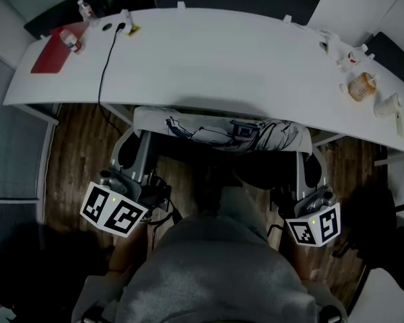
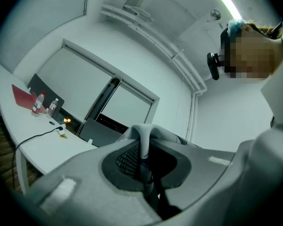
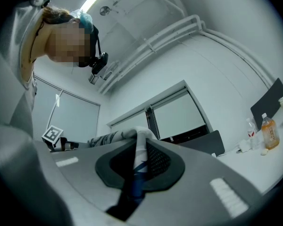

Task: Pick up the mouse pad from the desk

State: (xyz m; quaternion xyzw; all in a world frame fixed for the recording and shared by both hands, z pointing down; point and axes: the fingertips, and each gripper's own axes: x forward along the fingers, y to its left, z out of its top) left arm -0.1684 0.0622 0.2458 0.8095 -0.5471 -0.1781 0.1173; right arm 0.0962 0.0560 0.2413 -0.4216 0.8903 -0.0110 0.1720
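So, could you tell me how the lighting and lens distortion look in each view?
Head view: the white desk is evenly lit and bowed by the lens, the floor dark. Left gripper view: heavy fisheye, black corners, a glaring ceiling light. Right gripper view: same fisheye; the near fingers look soft around the mouse pad.

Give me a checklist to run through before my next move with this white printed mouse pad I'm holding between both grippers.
1. Left gripper shut on the white printed mouse pad: ok.
2. Right gripper shut on the pad's other end: ok.
3. Pad off the long white desk, held in front of its edge: ok.
4. Black cable hanging over the desk edge stays apart from the pad: ok.
5. Pad stretched flat between the grippers, no sag: cannot tell.
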